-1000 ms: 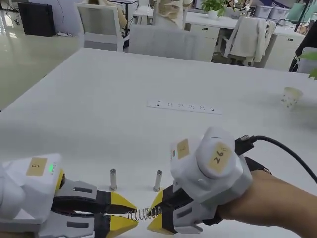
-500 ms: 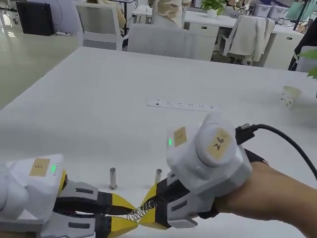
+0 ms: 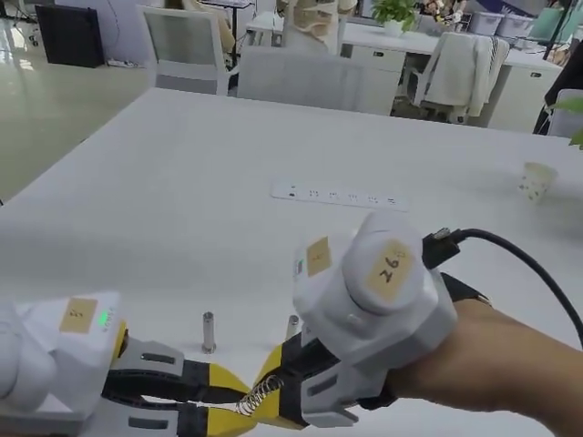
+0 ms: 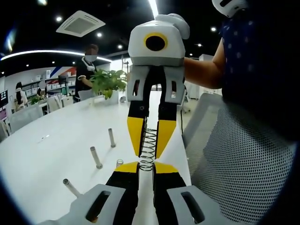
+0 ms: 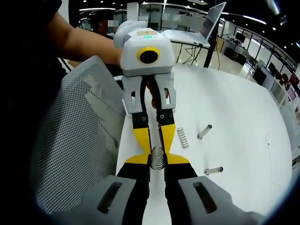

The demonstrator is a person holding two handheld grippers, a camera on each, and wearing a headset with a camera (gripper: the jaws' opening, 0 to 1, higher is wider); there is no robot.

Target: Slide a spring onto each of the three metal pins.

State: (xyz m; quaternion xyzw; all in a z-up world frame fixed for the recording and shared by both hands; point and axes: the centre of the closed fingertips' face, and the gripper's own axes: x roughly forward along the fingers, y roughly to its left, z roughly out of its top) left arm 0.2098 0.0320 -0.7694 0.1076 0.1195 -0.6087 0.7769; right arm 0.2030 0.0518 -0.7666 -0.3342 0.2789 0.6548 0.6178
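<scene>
White table (image 3: 182,182): at its near edge the left gripper (image 4: 146,165) and right gripper (image 5: 157,158) each pinch an end of one spring (image 4: 149,140), beside upright pins (image 3: 209,331). Paper cup (image 3: 536,179) near the right edge, contents unseen.

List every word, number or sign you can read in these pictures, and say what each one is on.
"26": top label on the right gripper.
Side label on that gripper: too blurred to read.
Yellow tag on the left gripper: too blurred to read.
</scene>
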